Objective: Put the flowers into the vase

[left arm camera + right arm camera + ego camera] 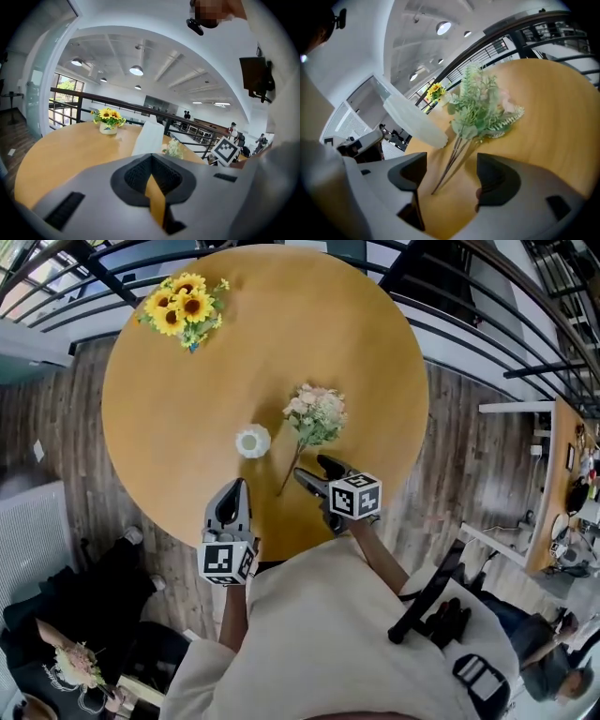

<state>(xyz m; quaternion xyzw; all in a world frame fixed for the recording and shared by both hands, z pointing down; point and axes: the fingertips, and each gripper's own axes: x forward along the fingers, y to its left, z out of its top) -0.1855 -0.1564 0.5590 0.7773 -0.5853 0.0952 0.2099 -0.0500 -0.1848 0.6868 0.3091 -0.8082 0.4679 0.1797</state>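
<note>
The flowers (316,415), a pale pink bunch with green leaves, are pictured lying on their side on the round wooden table (159,427), blooms turned away from the person and the stems (289,470) trailing back toward the near edge. The white vase (252,441) is seen standing upright just beside them, to their left in the head view and clear of the blooms. The right gripper (314,472) is held low over the table at the stem ends with its jaws spread wide; in the right gripper view the stems are framed in the gap between the jaws and are touched by neither pad. The left gripper (234,491) is held nearer the table's edge, on the person's side of the vase, its jaws pressed together on nothing. A pot of sunflowers (185,307) is set by the far left rim, well apart from the rest, and a black railing (487,343) is seen beyond the table
</note>
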